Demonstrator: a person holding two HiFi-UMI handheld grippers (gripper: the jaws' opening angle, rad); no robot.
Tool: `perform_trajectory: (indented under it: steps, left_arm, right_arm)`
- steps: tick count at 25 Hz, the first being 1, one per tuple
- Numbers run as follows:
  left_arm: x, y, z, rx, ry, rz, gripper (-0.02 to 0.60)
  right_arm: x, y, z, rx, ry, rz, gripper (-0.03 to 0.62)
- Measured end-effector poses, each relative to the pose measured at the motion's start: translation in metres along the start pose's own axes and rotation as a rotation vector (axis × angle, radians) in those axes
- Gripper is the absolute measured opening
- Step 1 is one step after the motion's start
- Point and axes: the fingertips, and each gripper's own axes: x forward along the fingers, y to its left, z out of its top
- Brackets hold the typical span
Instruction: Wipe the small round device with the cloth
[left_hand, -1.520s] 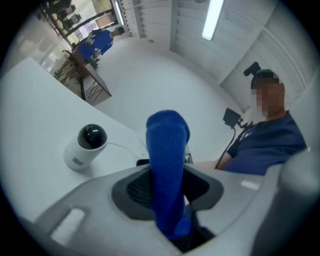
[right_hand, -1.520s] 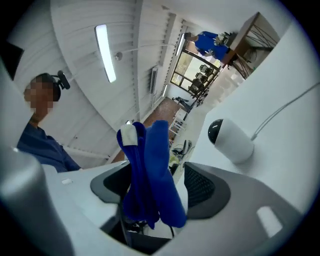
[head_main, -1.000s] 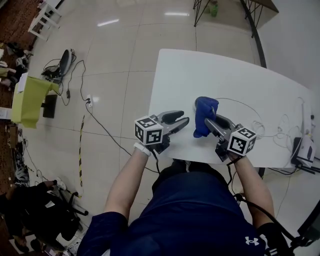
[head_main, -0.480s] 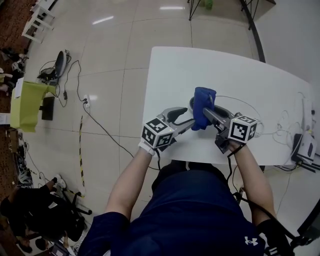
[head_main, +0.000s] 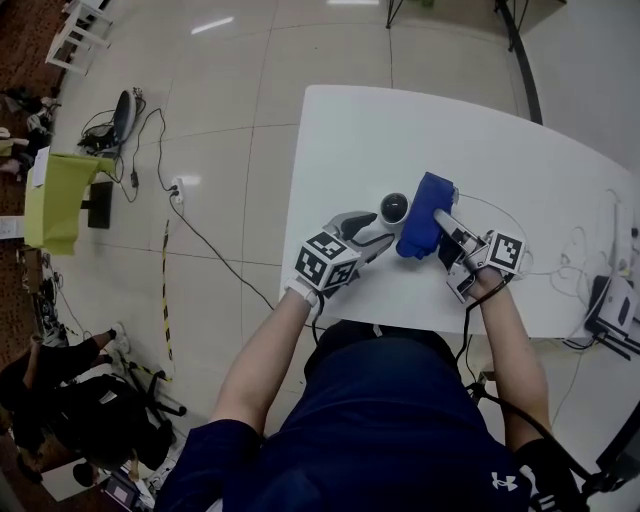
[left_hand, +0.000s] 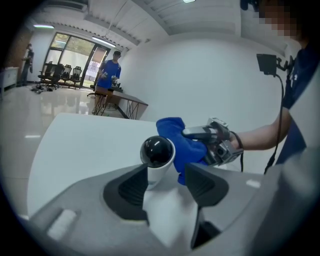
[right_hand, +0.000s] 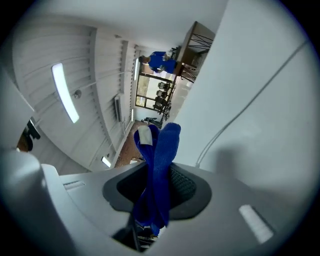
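The small round device (head_main: 393, 207), a black dome on a white body, stands on the white table (head_main: 400, 130). In the left gripper view the device (left_hand: 157, 152) sits between the tips of my left gripper (left_hand: 167, 172), against the left pad, with a gap to the right pad. The left gripper (head_main: 380, 228) is open. A blue cloth (head_main: 422, 230) hangs right beside the device, on its right. My right gripper (head_main: 434, 224) is shut on it. In the right gripper view the cloth (right_hand: 159, 150) is pinched upright between the pads of the right gripper (right_hand: 157, 175).
Thin cables (head_main: 520, 250) loop over the table's right part, and a white box (head_main: 610, 300) stands at its right edge. Left of the table, cords and a green-covered object (head_main: 60, 195) lie on the floor. A person in blue (left_hand: 107, 75) stands far off by another table.
The right gripper carried the cloth to the right, off the device, which now shows. The left gripper moved forward and right until its tips came around the device.
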Motion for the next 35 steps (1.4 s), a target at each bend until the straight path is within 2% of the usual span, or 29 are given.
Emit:
perform_trajectory:
  steps: [3,8,10,15,18,22,24,27,31,35]
  left_arm:
    - [0.008,0.001,-0.007,-0.001,0.026,0.005,0.23]
    - [0.018,0.004,-0.015,0.002,0.052,0.031,0.23]
    - [0.019,0.004,-0.016,0.001,0.05,0.044,0.23]
    - [0.011,0.0,-0.014,-0.007,0.026,0.07,0.215]
    - [0.0,-0.004,-0.013,-0.018,-0.012,0.093,0.2]
    - [-0.017,-0.013,-0.013,-0.026,-0.054,0.115,0.197]
    - [-0.026,-0.019,-0.015,-0.027,-0.068,0.119,0.198]
    - [-0.037,-0.026,-0.022,-0.035,-0.083,0.128,0.196]
    - [-0.05,-0.026,-0.034,-0.056,-0.087,0.143,0.197]
    - [-0.064,-0.02,-0.047,-0.096,-0.084,0.155,0.196]
  right_arm:
    - [-0.001,-0.026,-0.006,0.043,0.021,-0.077,0.12]
    - [0.011,-0.05,-0.02,-0.088,0.153,-0.201,0.12]
    - [0.014,-0.055,-0.021,-0.107,0.171,-0.249,0.12]
    - [0.008,-0.046,-0.016,-0.115,0.115,-0.273,0.121]
    - [0.001,-0.028,-0.011,-0.203,0.062,-0.278,0.121]
    - [0.001,0.015,-0.004,-0.478,0.034,-0.32,0.123]
    - [0.003,0.035,-0.004,-0.678,0.054,-0.377,0.123]
    - [0.011,0.057,-0.013,-1.036,0.118,-0.473,0.123]
    - [0.028,0.085,-0.039,-1.475,0.207,-0.542,0.123]
    - [0.04,0.091,-0.068,-1.751,0.275,-0.587,0.123]
